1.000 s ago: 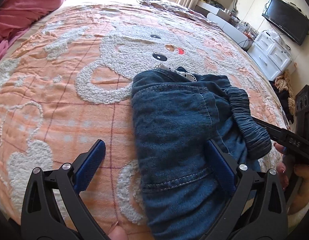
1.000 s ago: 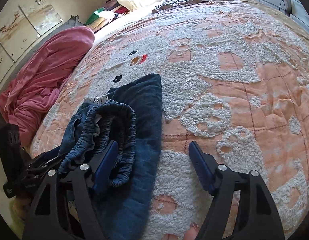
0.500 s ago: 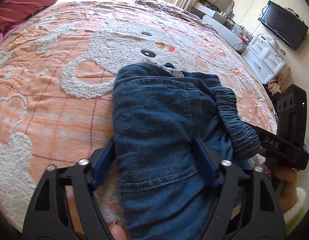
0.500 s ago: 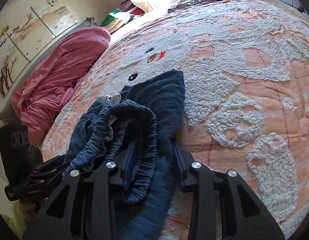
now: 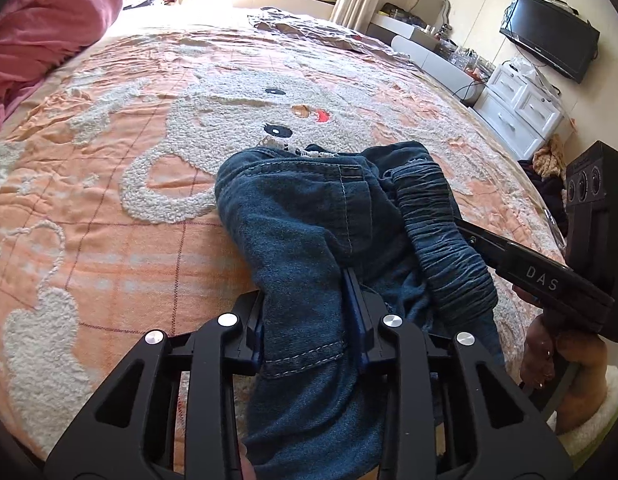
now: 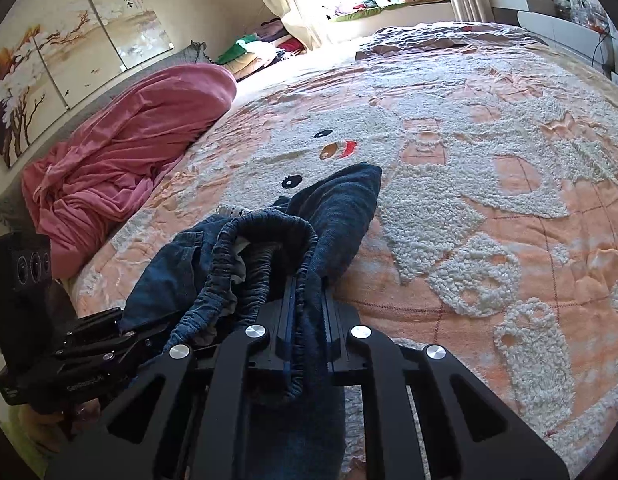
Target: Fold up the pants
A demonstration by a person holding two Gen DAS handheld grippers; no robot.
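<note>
Dark blue denim pants (image 5: 301, 216) lie crumpled on the peach bedspread (image 5: 109, 220), elastic waistband (image 5: 441, 240) to the right. My left gripper (image 5: 305, 286) has its jaws closing on a bunched fold of denim near a seam, and the pads press on it. In the right wrist view, my right gripper (image 6: 307, 284) is shut on the pants (image 6: 337, 208) at the waistband (image 6: 269, 224), which loops up to its left. Each gripper shows in the other's view: the right gripper (image 5: 469, 236) comes in from the right, the left gripper (image 6: 109, 320) from the lower left.
A pink blanket (image 6: 129, 152) is heaped along the bed's left side. A white dresser (image 5: 521, 108) and a wall TV (image 5: 549, 44) stand beyond the bed's right edge. The bedspread (image 6: 489, 160) with its white fleecy bear pattern stretches far ahead.
Both grippers went from wide open to closed on the denim. The fabric bunched up between the pads, and the waistband edge rose a little.
</note>
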